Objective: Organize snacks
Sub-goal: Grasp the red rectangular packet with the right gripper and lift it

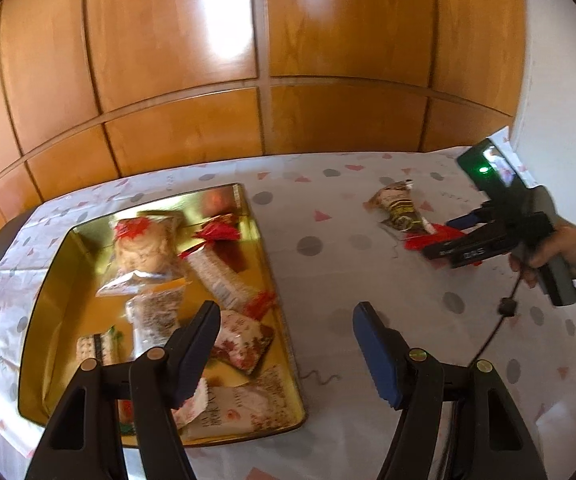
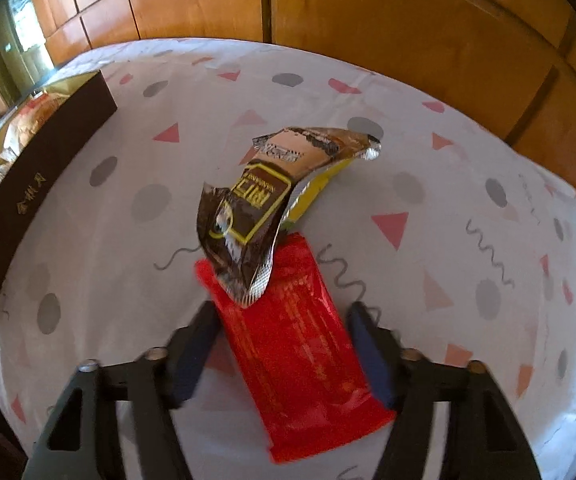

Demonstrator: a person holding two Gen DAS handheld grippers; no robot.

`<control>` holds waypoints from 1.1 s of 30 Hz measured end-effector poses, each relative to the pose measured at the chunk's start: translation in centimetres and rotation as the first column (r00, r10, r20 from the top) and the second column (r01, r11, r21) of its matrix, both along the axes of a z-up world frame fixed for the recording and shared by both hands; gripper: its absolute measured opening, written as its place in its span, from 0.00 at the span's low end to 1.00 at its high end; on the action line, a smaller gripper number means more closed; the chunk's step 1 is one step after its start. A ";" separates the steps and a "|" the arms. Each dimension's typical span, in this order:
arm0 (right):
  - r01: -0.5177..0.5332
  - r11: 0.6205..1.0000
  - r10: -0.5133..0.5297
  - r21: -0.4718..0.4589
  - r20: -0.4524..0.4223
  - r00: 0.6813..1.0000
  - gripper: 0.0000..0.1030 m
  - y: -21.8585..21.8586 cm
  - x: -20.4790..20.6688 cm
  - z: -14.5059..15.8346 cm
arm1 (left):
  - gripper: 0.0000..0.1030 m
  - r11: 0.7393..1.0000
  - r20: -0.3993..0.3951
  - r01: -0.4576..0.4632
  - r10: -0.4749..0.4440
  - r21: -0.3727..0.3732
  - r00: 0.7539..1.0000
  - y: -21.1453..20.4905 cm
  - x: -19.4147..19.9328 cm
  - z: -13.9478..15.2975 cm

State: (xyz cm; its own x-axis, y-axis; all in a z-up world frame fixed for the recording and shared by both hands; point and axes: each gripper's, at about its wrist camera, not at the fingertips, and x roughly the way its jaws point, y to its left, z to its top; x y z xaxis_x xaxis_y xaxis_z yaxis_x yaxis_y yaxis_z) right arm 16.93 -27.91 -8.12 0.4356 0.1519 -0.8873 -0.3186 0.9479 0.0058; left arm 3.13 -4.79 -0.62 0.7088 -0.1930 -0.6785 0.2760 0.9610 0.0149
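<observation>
Tablecloth (image 2: 448,168): red packet (image 2: 304,360) between right gripper (image 2: 283,344)

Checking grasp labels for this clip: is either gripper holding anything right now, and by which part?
Nothing is held. The left gripper is open over the tin's edge. The right gripper is open, straddling the red packet on the tablecloth, fingers not closed on it.

Gold characters, seemingly "金桂月", on the dark box side (image 2: 35,196); brown snack wrapper's (image 2: 263,196) print unreadable.

Glossy gold metal tray (image 1: 59,292); beside it, matt printed cloth (image 1: 368,280) covers the table. Shiny red wrapper (image 2: 300,340), crinkled foil packet (image 2: 271,196), polished wood panels (image 1: 207,60) behind.
</observation>
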 end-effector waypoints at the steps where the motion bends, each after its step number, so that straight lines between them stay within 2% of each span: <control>1: 0.000 1.000 0.000 -0.002 0.008 1.000 0.43 -0.1 -0.5 0.1 | 0.67 1.000 0.001 0.011 -0.011 -0.001 1.000 -0.3 0.0 0.1; 5: 0.012 1.000 -0.011 -0.025 0.036 0.999 0.40 -0.5 -3.5 0.1 | 0.67 0.999 -0.003 0.046 -0.046 0.007 0.999 -1.5 0.1 -0.1; 9: 0.135 0.991 -0.134 -0.005 0.071 0.988 0.41 -2.7 -6.7 -0.2 | 0.67 0.997 -0.016 0.075 -0.074 0.017 0.997 -2.4 0.5 -0.5; 12: 0.262 0.965 -0.259 0.000 0.135 0.956 0.43 -4.6 -8.4 -0.6 | 0.67 0.997 -0.048 0.080 -0.080 0.013 0.996 -3.0 1.1 -0.8; 15: 0.378 0.923 -0.386 0.077 0.181 0.905 0.46 -6.6 -9.1 -1.2 | 0.67 0.996 -0.066 0.090 -0.089 0.007 0.994 -3.7 1.7 -0.8; 17: 0.411 0.905 -0.426 0.112 0.217 0.878 0.46 -6.8 -9.6 -1.5 | 0.67 0.995 -0.077 0.101 -0.101 0.003 0.992 -4.6 2.3 -0.8; 20: 0.414 0.905 -0.424 0.092 0.229 0.876 0.47 -6.6 -9.3 -1.3 | 0.67 0.993 -0.092 0.118 -0.118 -0.010 0.989 -5.7 2.9 -0.7; 33: 0.414 0.900 -0.436 0.136 0.237 0.868 0.49 -7.1 -9.9 -1.5 | 0.67 0.993 -0.182 0.102 -0.111 -0.058 0.977 -9.1 6.5 -2.0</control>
